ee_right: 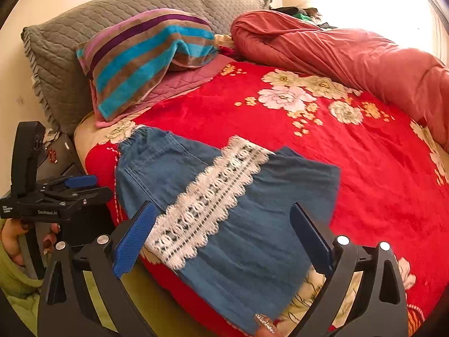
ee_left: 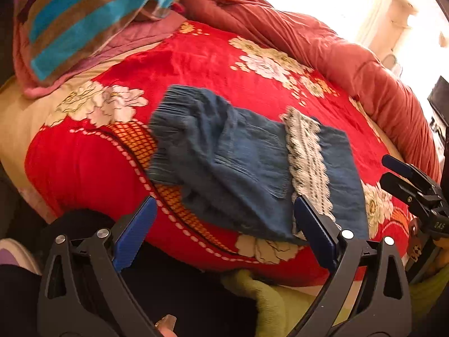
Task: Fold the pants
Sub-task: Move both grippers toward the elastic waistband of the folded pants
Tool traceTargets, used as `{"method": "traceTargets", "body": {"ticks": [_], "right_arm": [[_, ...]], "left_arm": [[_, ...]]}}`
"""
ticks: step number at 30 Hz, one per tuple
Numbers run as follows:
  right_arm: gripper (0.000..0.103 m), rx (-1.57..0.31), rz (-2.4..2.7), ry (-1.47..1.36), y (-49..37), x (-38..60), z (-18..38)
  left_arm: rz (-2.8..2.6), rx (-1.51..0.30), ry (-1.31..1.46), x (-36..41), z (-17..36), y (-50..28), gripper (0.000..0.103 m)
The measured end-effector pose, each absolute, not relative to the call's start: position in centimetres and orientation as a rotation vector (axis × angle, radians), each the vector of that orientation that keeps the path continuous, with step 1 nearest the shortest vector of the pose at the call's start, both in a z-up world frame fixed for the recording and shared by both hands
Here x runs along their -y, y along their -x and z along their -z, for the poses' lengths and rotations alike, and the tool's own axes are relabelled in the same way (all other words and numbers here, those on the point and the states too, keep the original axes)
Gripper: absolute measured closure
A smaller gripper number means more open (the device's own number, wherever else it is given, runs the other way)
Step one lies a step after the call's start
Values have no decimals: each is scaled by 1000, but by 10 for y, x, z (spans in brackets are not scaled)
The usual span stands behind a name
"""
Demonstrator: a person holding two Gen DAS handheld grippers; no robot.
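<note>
Lying flat near the front edge of the bed, the pants (ee_right: pixel 224 196) are blue denim, folded into a broad, roughly rectangular slab with a gathered elastic waistband at the headboard end. A band of white lace (ee_right: pixel 207 202) with scalloped edges and small dark stitches runs across them. Under them is a plush red blanket (ee_right: pixel 350 168) printed with pale flowers and an orange lattice.

The left gripper (ee_left: pixel 224 230) hangs over the near edge of the denim, its ribbed blue pads spread wide and holding nothing; one pad sits just beside the lace's near end. The right gripper (ee_right: pixel 221 236) is likewise spread wide over the pants, with nothing between its pads.

A striped terry pillow (ee_right: pixel 146 59) in turquoise, brown and purple leans on a grey quilted cushion (ee_right: pixel 56 56). A rumpled rust-red duvet (ee_right: pixel 350 53) lies bunched along the far side.
</note>
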State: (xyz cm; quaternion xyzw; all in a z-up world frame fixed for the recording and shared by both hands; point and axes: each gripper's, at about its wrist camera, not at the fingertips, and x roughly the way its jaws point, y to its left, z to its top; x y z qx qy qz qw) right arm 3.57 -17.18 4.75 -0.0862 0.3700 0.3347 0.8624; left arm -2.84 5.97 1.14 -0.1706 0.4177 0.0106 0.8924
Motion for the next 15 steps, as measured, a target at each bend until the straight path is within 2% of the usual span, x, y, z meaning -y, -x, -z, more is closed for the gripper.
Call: {"method": "traceTargets", "body": {"ticks": [15], "right_arm": [[7,-795,-824,262,-65,104,-52]], "left_arm": [[-12,-871,495,-97,5,28,12]]}}
